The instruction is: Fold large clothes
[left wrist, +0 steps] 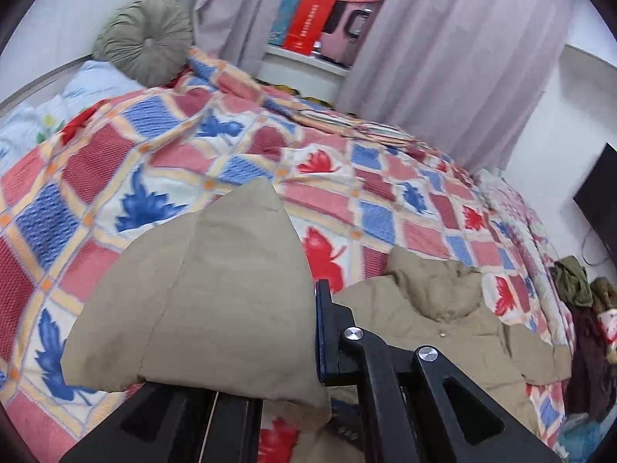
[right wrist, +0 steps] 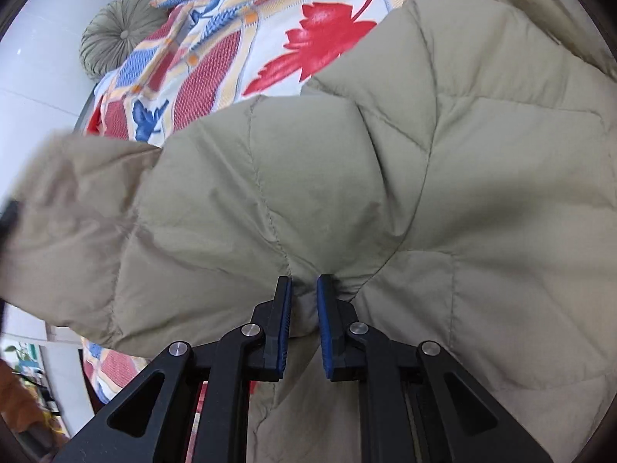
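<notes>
Puffer jacket (left wrist: 443, 308) in khaki is the thing getting folded, and it's lying on the bed's patchwork quilt (left wrist: 173, 162), near the bed's close edge. From the left wrist view, the left gripper (left wrist: 308, 332) is clamped down on a chunk of the jacket, looks like a sleeve or side panel (left wrist: 216, 289), which stands lifted clear of the quilt and drapes over the left finger so only the right finger shows. I'd guess it's raised so it can swing across the body for a fold. The hood (left wrist: 443, 289) sits bunched toward the far side, so the jacket's long axis seems to run from the near edge up toward the hood, though I can't be sure. A round cushion (left wrist: 144, 40) sits at the headboard end. From the right wrist view, the right gripper (right wrist: 304, 289) has its pads nearly together, pinching a small pucker of the quilted fabric, probably to anchor or lift that side. Seams fan out from the pinch.
</notes>
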`<state>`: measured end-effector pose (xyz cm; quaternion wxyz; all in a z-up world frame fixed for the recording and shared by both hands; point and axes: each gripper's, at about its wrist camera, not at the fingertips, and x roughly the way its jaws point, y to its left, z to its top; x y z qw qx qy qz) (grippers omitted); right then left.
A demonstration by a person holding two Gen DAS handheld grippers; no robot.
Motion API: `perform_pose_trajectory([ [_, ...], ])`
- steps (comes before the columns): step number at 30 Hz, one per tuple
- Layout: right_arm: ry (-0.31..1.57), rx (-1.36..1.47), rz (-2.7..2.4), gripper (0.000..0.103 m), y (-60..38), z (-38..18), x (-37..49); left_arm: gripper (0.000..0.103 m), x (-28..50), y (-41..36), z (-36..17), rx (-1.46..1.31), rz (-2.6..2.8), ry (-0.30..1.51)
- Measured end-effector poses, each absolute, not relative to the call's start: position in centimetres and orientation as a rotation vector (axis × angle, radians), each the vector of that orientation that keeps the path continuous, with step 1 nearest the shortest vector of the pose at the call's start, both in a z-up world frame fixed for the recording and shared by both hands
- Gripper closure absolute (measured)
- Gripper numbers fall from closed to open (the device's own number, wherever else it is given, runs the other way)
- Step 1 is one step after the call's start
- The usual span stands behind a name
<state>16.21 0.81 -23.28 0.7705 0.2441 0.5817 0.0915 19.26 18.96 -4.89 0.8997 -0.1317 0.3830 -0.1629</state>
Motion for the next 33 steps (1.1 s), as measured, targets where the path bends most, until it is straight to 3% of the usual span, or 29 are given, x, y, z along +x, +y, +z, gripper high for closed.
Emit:
perform_pose_trajectory([
  [6, 1.303, 0.576, 0.294, 0.088, -1.1, -22.1, 14.3, 0.096, 19.2, 4.9, -4.8, -0.159, -0.527, 0.807],
  [13, 1.239, 0.539, 0.102, 0.088, -12.7, -17.8, 6.7, 0.095, 17.4, -8.9, -13.9, 0.127, -0.555, 0.968],
  [18, 1.247, 0.565, -0.025, 0.088, -19.6, -17.7, 2.6, 0.095, 15.3, -11.0, -19.4, 0.274, -0.504, 1.046],
  [21, 1.248, 0.588, -0.065, 0.088, -21.6, -18.0, 1.4, 0.094, 14.6, -9.9, -20.0, 0.275, -0.512, 1.071],
  [22, 1.249, 0.602, -0.070, 0.088, -22.0, -18.1, 1.1, 0.087, 14.3, -9.5, -19.8, 0.268, -0.540, 1.082],
  [24, 1.252, 0.626, -0.072, 0.088, -22.5, -18.5, 0.8, 0.015, 13.5, -8.5, -19.0, 0.247, -0.572, 1.093],
  [25, 1.251, 0.626, -0.072, 0.088, -22.4, -18.5, 1.0, 0.007, 12.9, -7.7, -18.1, 0.242, -0.553, 1.056],
  [29, 1.244, 0.595, -0.075, 0.087, -23.1, -18.1, 1.1, 0.007, 11.1, -4.5, -15.4, 0.219, -0.528, 1.021],
  [30, 1.241, 0.581, -0.071, 0.083, -23.2, -17.8, 1.2, 0.007, 11.4, -3.2, -14.9, 0.190, -0.504, 1.022],
  [32, 1.233, 0.535, -0.059, 0.055, -22.7, -16.8, 1.5, 0.007, 12.0, 0.4, -14.2, 0.101, -0.445, 1.035],
  [33, 1.221, 0.503, -0.055, 0.036, -22.2, -16.1, 1.9, 0.007, 12.4, 2.3, -14.2, 0.046, -0.413, 1.051],
])
